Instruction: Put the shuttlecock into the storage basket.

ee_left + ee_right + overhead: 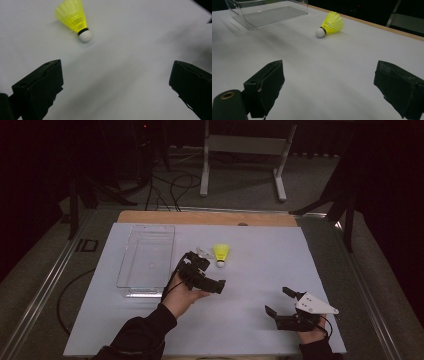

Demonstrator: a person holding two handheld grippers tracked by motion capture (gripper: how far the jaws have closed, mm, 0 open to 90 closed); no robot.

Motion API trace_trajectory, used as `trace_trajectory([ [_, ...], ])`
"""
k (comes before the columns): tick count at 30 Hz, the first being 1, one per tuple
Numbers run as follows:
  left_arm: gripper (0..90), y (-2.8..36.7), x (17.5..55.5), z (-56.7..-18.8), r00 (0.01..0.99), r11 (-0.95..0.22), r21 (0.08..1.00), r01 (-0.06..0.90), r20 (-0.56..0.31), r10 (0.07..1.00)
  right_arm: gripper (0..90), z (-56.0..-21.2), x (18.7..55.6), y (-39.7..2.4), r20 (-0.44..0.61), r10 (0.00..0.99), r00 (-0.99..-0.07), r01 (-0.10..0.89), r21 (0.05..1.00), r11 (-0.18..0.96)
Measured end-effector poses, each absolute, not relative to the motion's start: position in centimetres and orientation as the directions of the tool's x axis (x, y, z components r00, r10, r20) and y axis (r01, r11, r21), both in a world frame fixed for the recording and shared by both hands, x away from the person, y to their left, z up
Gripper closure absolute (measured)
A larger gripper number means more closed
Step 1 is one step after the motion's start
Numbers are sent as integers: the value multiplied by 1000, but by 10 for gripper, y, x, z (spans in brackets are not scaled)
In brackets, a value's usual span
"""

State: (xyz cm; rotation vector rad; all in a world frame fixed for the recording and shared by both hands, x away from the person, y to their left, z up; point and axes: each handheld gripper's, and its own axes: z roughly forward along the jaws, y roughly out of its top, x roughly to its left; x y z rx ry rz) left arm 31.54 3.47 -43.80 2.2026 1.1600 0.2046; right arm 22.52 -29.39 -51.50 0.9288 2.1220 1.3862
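High view step: left tongs [196, 262] reach toward the shuttlecock [221, 254]; nothing is gripped yet.
Shuttlecock: lies on its side on the worktop [250, 270], nearer the far edge, just right of the clear tray [147, 255], cork toward the person.
Left tongs: jaws wide apart, just short of the shuttlecock, wrist turned so the hand lies palm-up.
Right tongs [280, 302]: jaws apart, holding nothing, near the right front corner.
Next move: probably ease forward so the jaws straddle the cork, then close gently; the skirt may crush.

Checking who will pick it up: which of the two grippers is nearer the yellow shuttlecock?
The left gripper, beside the clear tray, sits just short of the shuttlecock; the right gripper is farther off, near the table's front edge.
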Motion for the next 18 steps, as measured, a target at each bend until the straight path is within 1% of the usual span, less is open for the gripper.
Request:
trace_trajectory([
  [3,0,32,320,-439,586,-414,582,700,-136,799,92,-515,225,-294,-1,735,-678,295,916,273],
  [4,0,29,324,-440,571,-403,578,710,-138,809,92,-515,225,-294,-2,735,-678,294,916,273],
  [11,0,20,336,-442,555,-397,554,732,-148,818,92,-515,225,-294,-2,735,-678,294,916,274],
  [14,1,14,342,-443,526,-380,538,752,-142,839,92,-515,225,-294,2,736,-677,297,916,271],
  [18,0,9,347,-446,516,-373,526,764,-151,843,93,-515,225,-294,0,735,-678,296,915,273],
])
